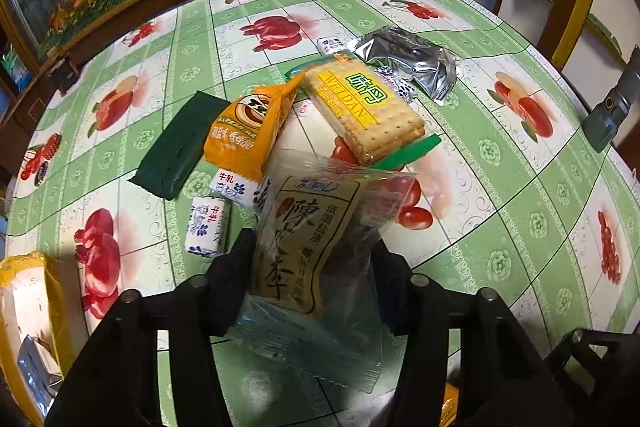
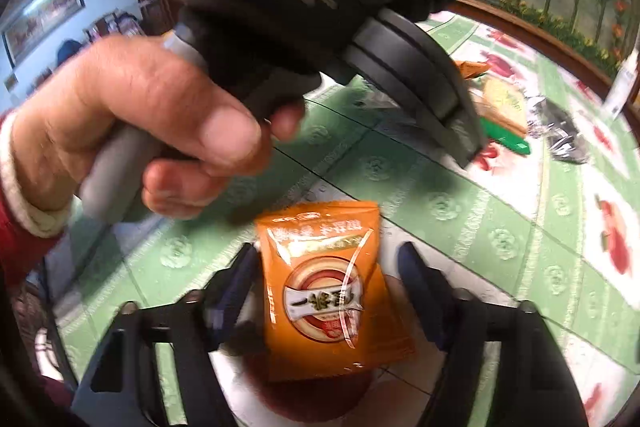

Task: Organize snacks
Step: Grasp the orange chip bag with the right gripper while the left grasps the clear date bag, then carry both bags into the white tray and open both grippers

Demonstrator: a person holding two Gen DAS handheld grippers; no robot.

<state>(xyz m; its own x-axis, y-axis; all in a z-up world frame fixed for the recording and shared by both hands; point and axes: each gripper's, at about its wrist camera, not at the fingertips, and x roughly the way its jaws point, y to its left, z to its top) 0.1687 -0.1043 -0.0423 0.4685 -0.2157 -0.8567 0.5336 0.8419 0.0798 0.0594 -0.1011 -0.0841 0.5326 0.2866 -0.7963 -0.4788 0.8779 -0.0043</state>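
Sitting between left tool (image 1: 308, 259) fingers: plum packet (image 1: 312, 239).

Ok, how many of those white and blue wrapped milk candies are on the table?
4 milk candies: nearest candy, second candy under the orange packet, third candy beside the silver pouch, fourth candy under the cracker packet. Others may be hidden.

The cracker pack (image 1: 362, 111) reads "WEIDAN" on its yellow label; the white candies (image 1: 206, 225) read "牛轧".
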